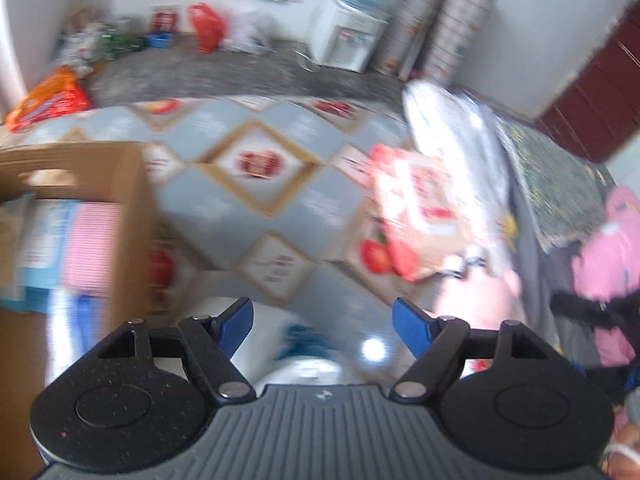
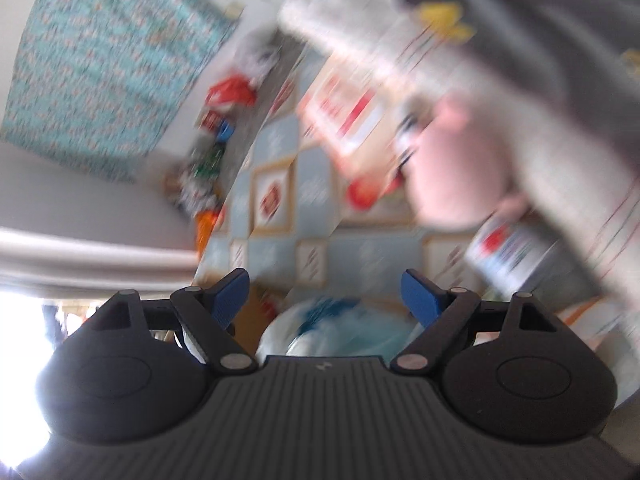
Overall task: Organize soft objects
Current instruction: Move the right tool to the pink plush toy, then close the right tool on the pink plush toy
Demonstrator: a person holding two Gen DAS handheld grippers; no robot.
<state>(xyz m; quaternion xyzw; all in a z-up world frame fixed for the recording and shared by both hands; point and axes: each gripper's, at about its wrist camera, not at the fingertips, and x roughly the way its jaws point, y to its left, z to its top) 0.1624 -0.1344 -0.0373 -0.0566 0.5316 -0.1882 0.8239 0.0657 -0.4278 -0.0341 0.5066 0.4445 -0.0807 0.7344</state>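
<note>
Both views are blurred by motion. My left gripper (image 1: pixel 323 316) is open, with a white and teal soft pack (image 1: pixel 304 350) low between its blue fingers. A cardboard box (image 1: pixel 124 216) at the left holds pink and blue packs (image 1: pixel 92 248). A red and white soft pack (image 1: pixel 420 204) lies on the patterned tablecloth (image 1: pixel 256 168) at the right. My right gripper (image 2: pixel 325 294) is open and tilted sideways; a white and teal pack (image 2: pixel 336 332) sits low between its fingers. The red and white pack (image 2: pixel 348 116) shows ahead.
A person's hand (image 1: pixel 480 300) and pink clothing (image 1: pixel 608 256) are at the right. A water dispenser (image 1: pixel 348 36), red bag (image 1: pixel 206 26) and orange pack (image 1: pixel 48 98) stand on the grey floor behind the table. A hand holding a printed can (image 2: pixel 512 256) is at the right.
</note>
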